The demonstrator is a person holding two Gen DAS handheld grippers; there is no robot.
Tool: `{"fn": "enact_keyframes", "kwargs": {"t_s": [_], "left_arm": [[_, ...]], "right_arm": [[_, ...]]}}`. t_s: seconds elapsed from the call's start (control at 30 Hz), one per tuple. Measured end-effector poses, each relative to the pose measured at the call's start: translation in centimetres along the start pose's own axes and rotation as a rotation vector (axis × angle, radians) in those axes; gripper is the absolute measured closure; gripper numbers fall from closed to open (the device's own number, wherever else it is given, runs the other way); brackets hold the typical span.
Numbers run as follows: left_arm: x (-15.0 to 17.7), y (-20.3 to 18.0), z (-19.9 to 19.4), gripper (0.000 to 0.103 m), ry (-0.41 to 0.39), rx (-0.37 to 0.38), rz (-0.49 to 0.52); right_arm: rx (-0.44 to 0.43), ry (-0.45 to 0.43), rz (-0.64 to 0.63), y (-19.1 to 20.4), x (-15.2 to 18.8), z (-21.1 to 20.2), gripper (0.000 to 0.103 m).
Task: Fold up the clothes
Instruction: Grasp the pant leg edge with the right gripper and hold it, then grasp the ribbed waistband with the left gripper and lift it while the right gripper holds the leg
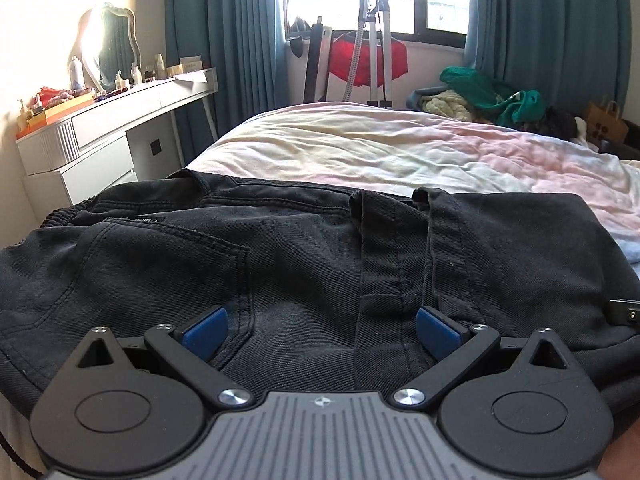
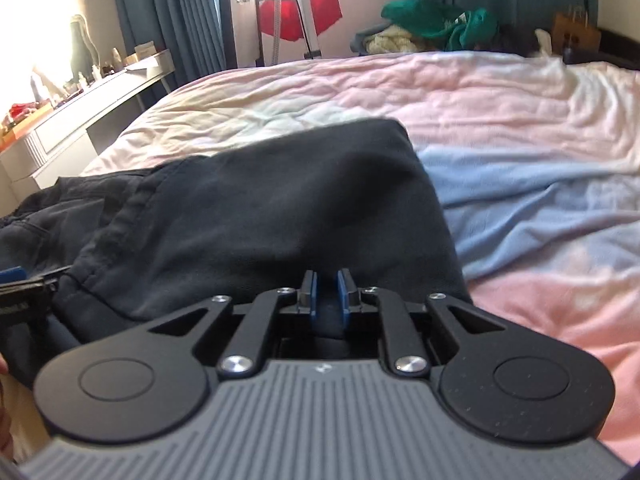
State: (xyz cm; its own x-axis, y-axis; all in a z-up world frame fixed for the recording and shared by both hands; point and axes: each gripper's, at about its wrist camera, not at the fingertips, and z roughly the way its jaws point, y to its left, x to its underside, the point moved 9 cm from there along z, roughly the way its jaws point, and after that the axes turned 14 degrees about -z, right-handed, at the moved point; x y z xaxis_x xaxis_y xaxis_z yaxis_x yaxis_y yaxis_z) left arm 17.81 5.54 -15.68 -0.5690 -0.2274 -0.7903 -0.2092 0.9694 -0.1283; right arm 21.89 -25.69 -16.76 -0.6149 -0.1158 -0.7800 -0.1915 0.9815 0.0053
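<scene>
A pair of black jeans (image 1: pixel 280 248) lies folded on the bed, with a back pocket and the elastic waistband to the left. My left gripper (image 1: pixel 320 332) is open, its blue pads (image 1: pixel 204 334) resting apart on the denim near the front edge. In the right wrist view the jeans (image 2: pixel 260 200) show as a dark folded leg. My right gripper (image 2: pixel 325 294) is shut on the near edge of that fabric, with cloth pinched between the blue pads (image 2: pixel 342 294). The left gripper's tip (image 2: pixel 24 284) shows at the left edge.
The bed (image 1: pixel 400 148) has a rumpled pink, white and blue cover (image 2: pixel 520 160). A white dressing table (image 1: pixel 100 120) with a mirror stands to the left. A pile of green and cream clothes (image 1: pixel 488 100) sits beyond the bed. A stand with a red garment (image 1: pixel 368 60) is by the window.
</scene>
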Motion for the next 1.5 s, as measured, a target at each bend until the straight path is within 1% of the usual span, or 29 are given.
{"fn": "enact_keyframes", "kwargs": {"t_s": [0.13, 0.23, 0.37, 0.47, 0.57, 0.67, 0.7, 0.77, 0.8, 0.9, 0.93, 1.03, 1.23, 1.3, 1.37, 1.47, 1.5], "left_arm": [[-0.1, 0.2, -0.1, 0.002, -0.008, 0.003, -0.008], [-0.2, 0.6, -0.8, 0.002, -0.002, 0.012, -0.026], [-0.7, 2.3, -3.4, 0.002, 0.015, 0.025, -0.072], [-1.7, 4.7, -5.3, 0.002, 0.046, 0.037, -0.127], [-2.6, 8.4, -6.6, 0.002, 0.090, 0.010, -0.188], [-3.4, 13.0, -7.8, 0.002, 0.099, -0.059, -0.251], [-3.4, 14.7, -8.0, 0.001, 0.110, -0.083, -0.284], [-2.7, 17.9, -7.7, 0.001, 0.162, -0.090, -0.429], [-2.3, 19.2, -7.4, 0.001, 0.188, -0.079, -0.520], [-1.5, 22.0, -6.6, 0.001, 0.215, -0.031, -0.740], [-1.3, 22.6, -6.4, 0.002, 0.220, -0.026, -0.782], [-0.7, 23.6, -6.1, 0.002, 0.255, -0.022, -0.851], [-0.5, 24.1, -6.8, 0.002, 0.240, -0.006, -0.885], [-0.3, 24.6, -7.0, 0.002, 0.228, 0.006, -0.924], [-0.2, 25.3, -6.8, 0.002, 0.212, 0.016, -0.984], [0.1, 26.5, -7.6, 0.002, 0.173, 0.038, -1.084], [0.1, 26.8, -7.8, 0.002, 0.167, 0.047, -1.099]], "right_arm": [[-0.016, -0.001, 0.041, -0.4, -0.2, 0.2, 0.089], [-0.021, -0.004, 0.044, -0.3, 0.0, 0.3, 0.090], [-0.013, -0.005, 0.023, -0.1, 0.0, 0.1, 0.090], [-0.019, -0.004, 0.028, -0.2, 0.0, 0.0, 0.090], [-0.031, -0.003, 0.043, -0.4, 0.0, -0.1, 0.090], [-0.038, 0.001, 0.043, -0.5, 0.0, -0.1, 0.090], [-0.038, 0.004, 0.039, -0.5, 0.0, -0.2, 0.090], [-0.039, 0.006, 0.040, -0.4, -0.1, -0.3, 0.089], [-0.040, 0.007, 0.042, -0.5, -0.2, -0.3, 0.089], [-0.043, 0.008, 0.044, -0.4, 0.0, -0.2, 0.089], [-0.043, 0.008, 0.042, -0.4, 0.0, -0.2, 0.090], [-0.041, 0.008, 0.035, -0.4, 0.0, -0.2, 0.090], [-0.020, 0.010, 0.005, 0.0, 0.0, -0.2, 0.090], [-0.017, 0.010, 0.003, -0.1, 0.0, -0.2, 0.090], [-0.016, 0.011, 0.005, 0.0, 0.0, -0.2, 0.089], [-0.009, 0.013, -0.003, 0.1, 0.0, -0.2, 0.089], [-0.006, 0.013, -0.008, 0.1, 0.0, -0.2, 0.089]]}}
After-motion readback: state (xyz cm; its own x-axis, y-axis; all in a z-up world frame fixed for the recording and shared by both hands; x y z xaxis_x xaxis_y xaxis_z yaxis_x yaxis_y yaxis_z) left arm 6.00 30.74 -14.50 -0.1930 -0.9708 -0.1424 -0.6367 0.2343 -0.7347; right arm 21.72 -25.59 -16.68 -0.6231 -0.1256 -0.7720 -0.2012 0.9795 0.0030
